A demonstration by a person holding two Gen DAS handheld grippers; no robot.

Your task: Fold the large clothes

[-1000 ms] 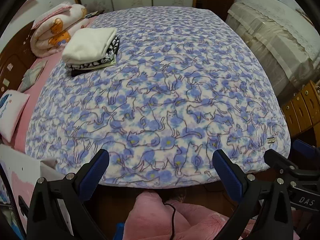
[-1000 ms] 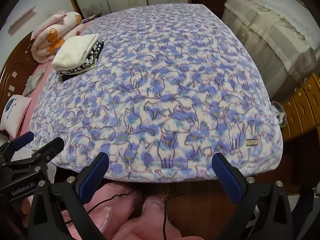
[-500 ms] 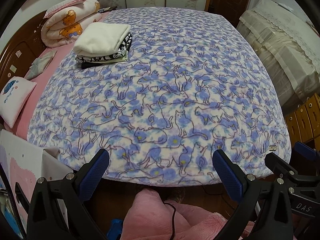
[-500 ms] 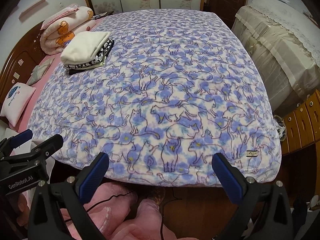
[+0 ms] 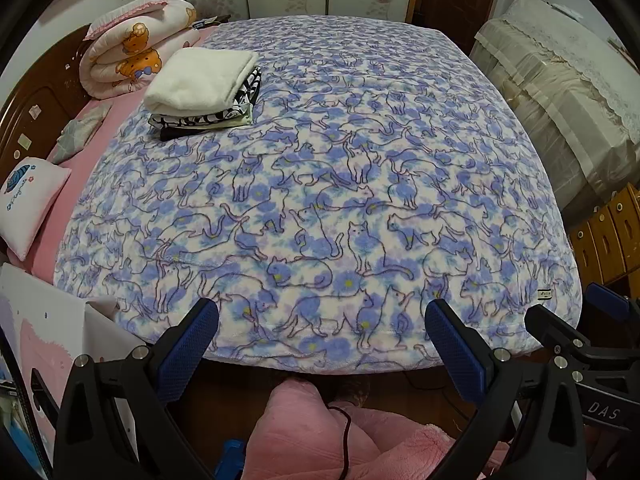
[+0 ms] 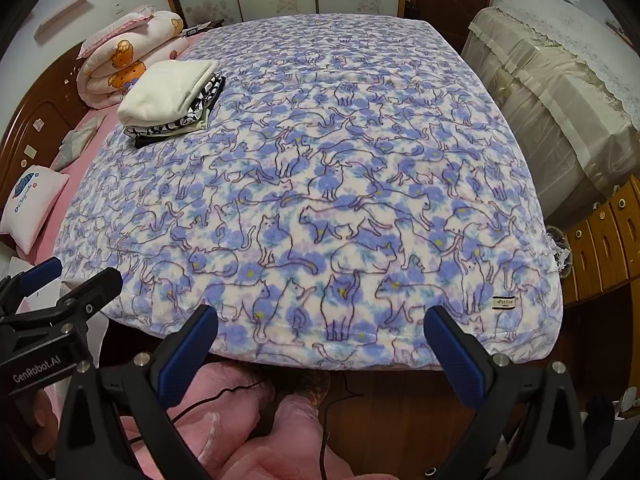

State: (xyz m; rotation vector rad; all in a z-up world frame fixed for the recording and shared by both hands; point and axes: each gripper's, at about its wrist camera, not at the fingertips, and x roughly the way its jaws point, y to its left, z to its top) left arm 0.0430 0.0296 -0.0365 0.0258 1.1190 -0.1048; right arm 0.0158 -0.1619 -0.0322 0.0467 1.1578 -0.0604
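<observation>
A large blanket [image 5: 320,184] with blue cats and flowers lies spread flat over the bed; it also fills the right wrist view [image 6: 320,184]. Its near edge hangs over the bed's foot, with a small label [image 6: 505,302] near the right corner. My left gripper [image 5: 320,336] is open and empty, held just in front of that near edge. My right gripper [image 6: 320,336] is open and empty, also just short of the edge. Each gripper shows at the side of the other's view.
A stack of folded clothes [image 5: 204,88] topped by a cream piece sits on the blanket's far left. A rolled bear quilt [image 5: 132,56] and a small pillow [image 5: 28,204] lie left. A covered cabinet [image 5: 560,92] and wooden drawers [image 5: 604,236] stand right. Pink-clad legs [image 5: 320,432] are below.
Both grippers have pulled back and risen a little, so more of the bed and its near edge shows. Both stay open and empty.
</observation>
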